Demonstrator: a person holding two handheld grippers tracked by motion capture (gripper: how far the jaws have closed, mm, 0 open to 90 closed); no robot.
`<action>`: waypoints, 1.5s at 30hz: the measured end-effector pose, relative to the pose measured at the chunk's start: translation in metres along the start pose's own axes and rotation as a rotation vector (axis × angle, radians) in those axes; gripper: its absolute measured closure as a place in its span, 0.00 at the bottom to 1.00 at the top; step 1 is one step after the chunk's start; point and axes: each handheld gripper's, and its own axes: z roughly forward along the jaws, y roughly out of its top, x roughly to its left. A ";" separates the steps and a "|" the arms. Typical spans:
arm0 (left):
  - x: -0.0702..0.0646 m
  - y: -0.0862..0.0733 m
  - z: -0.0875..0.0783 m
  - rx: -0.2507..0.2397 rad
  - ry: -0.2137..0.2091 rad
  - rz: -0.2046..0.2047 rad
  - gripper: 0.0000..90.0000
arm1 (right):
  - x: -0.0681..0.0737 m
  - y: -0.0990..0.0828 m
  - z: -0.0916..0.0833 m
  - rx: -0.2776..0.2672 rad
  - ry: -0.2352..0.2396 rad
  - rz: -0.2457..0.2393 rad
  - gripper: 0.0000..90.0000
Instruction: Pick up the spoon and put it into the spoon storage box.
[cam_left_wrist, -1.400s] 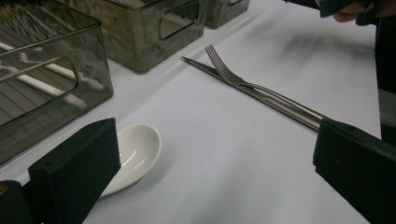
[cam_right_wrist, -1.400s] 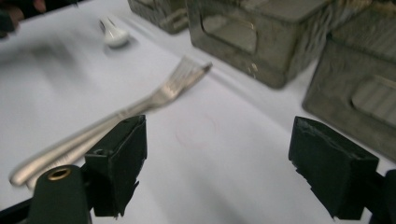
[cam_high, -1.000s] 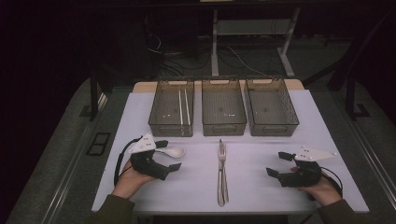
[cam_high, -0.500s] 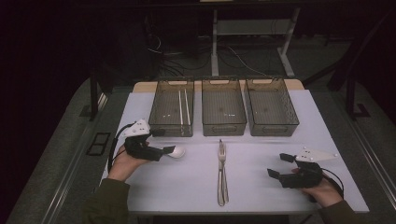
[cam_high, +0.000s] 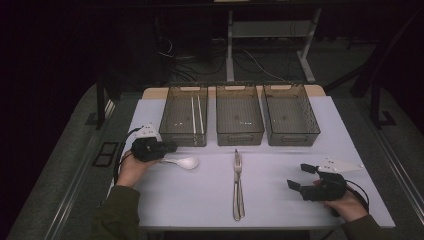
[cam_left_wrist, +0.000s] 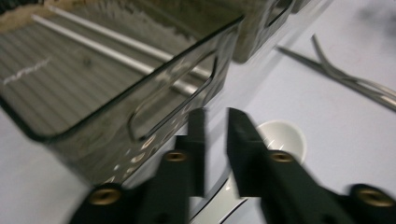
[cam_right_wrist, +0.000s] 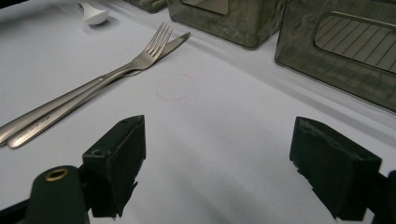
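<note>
Near desk's left edge: left claw (cam_high: 167, 148) clenched on white spoon (cam_high: 184, 162) handle, jaws just closed. Risk: thin grip, spoon pivots/drops on lift, or bumps left bin (cam_high: 184, 117) wall. Right claw (cam_high: 302, 176) released, idle.

Black tongs (cam_high: 169, 147) with brass screws, olive sleeves (cam_high: 116, 215).

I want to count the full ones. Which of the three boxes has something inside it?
The left bin, nearest the left tongs and the white spoon. Two chopsticks lie in it; the middle bin and right bin look empty.
</note>
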 end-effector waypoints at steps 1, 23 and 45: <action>0.002 -0.002 0.001 0.011 -0.004 -0.008 0.98 | 0.000 0.000 0.000 0.000 0.000 0.000 0.20; 0.010 -0.019 0.004 0.178 -0.011 -0.045 0.99 | 0.000 -0.001 -0.002 0.006 -0.011 0.000 0.20; -0.010 -0.019 -0.010 0.104 0.002 -0.065 0.90 | 0.000 -0.001 -0.003 0.012 -0.021 -0.007 0.20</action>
